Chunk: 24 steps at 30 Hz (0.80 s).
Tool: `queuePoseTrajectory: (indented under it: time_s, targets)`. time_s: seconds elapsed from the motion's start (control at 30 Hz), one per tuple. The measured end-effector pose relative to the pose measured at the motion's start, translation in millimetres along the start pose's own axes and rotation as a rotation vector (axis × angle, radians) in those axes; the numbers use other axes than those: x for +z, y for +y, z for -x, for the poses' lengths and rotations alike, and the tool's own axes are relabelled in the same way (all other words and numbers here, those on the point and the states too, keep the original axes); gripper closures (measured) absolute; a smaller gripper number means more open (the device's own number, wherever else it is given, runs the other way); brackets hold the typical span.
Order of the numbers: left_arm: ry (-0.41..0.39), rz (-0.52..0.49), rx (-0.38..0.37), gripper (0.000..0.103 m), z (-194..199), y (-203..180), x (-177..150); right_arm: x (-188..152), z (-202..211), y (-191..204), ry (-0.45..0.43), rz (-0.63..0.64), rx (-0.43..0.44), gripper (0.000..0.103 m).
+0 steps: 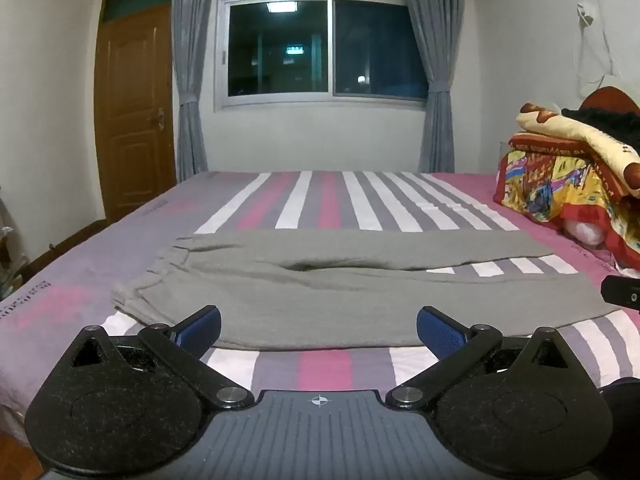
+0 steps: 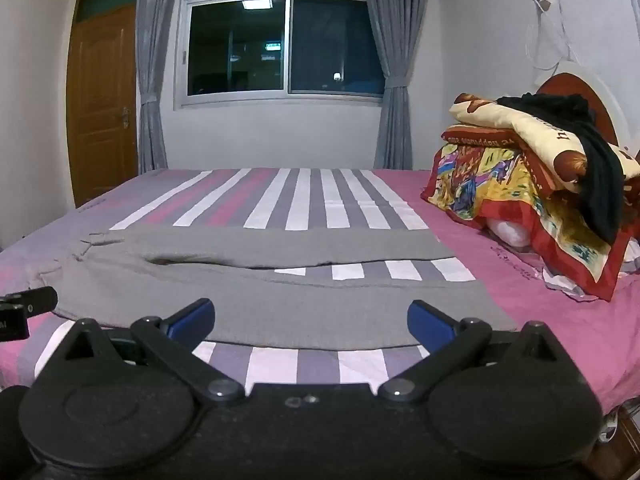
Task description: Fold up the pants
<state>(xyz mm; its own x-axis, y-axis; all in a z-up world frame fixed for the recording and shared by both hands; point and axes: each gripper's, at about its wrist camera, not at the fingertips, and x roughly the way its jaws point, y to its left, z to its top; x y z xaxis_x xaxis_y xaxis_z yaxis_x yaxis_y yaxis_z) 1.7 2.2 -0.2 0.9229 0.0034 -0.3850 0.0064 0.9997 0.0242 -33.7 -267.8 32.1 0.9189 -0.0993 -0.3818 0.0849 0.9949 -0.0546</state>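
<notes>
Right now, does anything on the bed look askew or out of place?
Little stands out. The grey pants lie spread flat across the striped sheet, waistband bunched at the left. A black garment drapes loosely over the stacked bedding.

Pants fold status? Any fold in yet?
Done: the grey pants lie spread flat across the bed, waistband to the left, legs apart. No fold shows. In hand: nothing; left tongs and right tongs are open, hovering at the near edge. Left: every fold.
</notes>
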Motion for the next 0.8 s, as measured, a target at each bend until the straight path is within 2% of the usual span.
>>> queuePoseTrajectory:
  time_s: [0.8]
  targets:
    - [-0.009,0.004,-0.031,0.000,14,-5,5,1,9,2,-0.015,-0.034,-0.021,0.000]
